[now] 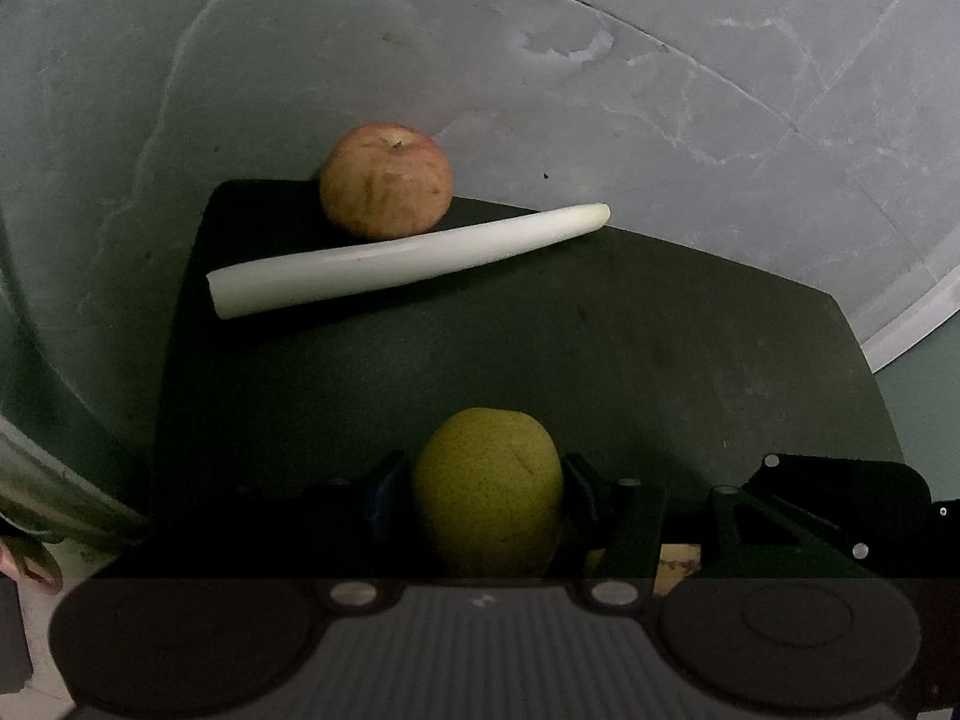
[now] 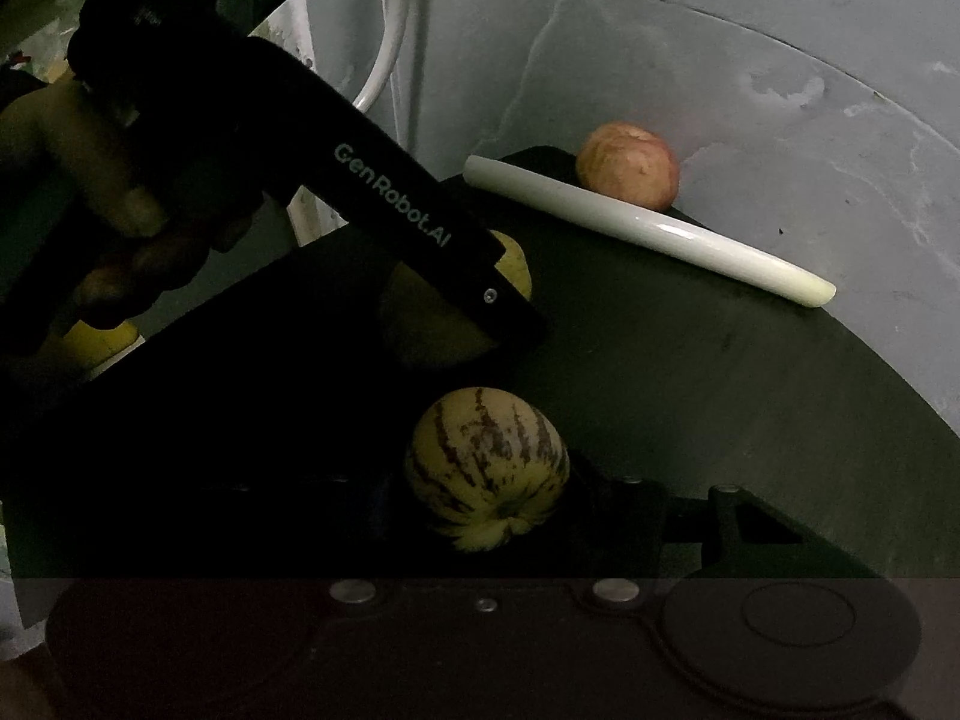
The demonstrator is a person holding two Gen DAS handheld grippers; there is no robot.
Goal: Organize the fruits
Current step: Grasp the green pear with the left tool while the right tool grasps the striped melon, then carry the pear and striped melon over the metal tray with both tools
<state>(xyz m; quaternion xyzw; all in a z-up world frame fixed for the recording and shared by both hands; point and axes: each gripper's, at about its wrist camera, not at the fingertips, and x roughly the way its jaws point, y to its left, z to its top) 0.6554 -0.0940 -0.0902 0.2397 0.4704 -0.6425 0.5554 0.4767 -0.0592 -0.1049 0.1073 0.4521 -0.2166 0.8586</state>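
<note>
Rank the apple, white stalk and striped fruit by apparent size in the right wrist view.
1. White stalk, longest by far.
2. Striped fruit, though it sits nearest the camera in the right gripper, so it is unsure.
3. Apple, farthest away.

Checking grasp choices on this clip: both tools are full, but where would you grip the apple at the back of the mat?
Grip the apple across its round middle, coming down from above with the fingers on its left and right. It sits stem up, and the white stalk lies against its near side, blocking a low approach from the front.
</note>
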